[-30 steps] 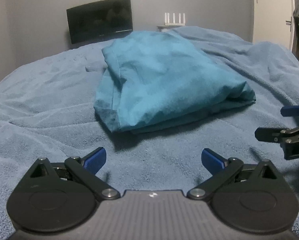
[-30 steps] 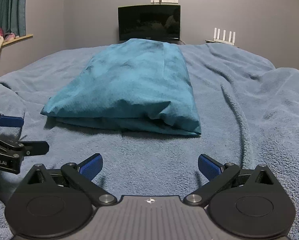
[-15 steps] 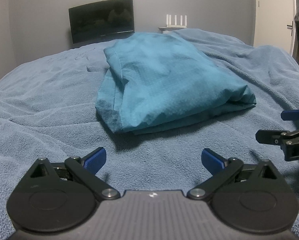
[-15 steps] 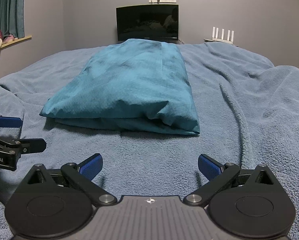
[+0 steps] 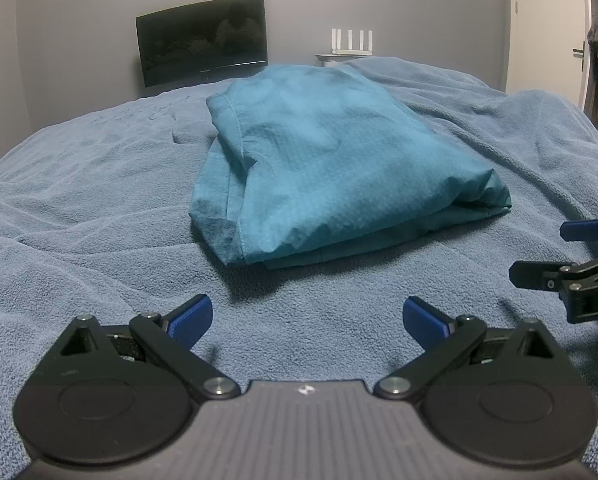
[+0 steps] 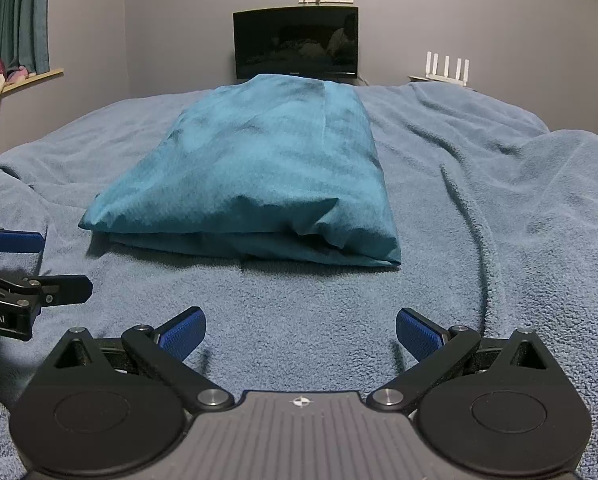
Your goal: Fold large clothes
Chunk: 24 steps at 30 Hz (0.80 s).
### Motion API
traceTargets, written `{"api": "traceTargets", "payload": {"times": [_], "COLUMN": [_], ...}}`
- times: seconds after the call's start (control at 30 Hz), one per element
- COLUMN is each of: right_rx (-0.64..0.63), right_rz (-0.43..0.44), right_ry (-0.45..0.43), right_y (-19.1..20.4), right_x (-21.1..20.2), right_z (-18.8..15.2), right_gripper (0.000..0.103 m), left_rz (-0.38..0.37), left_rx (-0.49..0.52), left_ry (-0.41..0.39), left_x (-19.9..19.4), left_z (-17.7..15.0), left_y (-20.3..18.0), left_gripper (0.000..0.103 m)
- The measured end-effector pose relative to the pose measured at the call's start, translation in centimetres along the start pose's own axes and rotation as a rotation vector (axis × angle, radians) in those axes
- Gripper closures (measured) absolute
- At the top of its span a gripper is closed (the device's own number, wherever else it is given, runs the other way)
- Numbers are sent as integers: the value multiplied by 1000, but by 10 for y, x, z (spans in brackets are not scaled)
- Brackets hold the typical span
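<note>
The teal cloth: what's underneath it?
The folded teal cloth lies on a blue blanket that spreads out on every side. Anything under the blanket is hidden.

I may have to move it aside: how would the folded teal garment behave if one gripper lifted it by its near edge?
The teal garment looks like thin, creased fabric, so it would probably droop limply. Its layers lie loosely stacked, so a one-edge lift would likely undo the fold. On the fuzzy blue blanket, a push would probably bunch it, not slide it.
</note>
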State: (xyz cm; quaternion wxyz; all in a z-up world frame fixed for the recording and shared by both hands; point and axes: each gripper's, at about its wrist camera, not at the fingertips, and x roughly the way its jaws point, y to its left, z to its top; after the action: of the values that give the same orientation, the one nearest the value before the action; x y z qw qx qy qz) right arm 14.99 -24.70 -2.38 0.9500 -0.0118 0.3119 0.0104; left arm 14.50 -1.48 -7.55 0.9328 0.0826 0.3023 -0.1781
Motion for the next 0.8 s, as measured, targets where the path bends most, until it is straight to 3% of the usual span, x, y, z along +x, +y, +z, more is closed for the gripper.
{"api": "traceTargets", "payload": {"times": [0.8], "right_rx": [-3], "right_rz": [-4], "right_ry": [10], "right_y": [0], "right_x": [1], "right_z": [-2], "right_gripper": [0], "left_rz": [1], "left_rx": [0], "left_ry": [-1], "left_x": [1], "left_z": [0], "left_y": [-2], "left_gripper": [1]}}
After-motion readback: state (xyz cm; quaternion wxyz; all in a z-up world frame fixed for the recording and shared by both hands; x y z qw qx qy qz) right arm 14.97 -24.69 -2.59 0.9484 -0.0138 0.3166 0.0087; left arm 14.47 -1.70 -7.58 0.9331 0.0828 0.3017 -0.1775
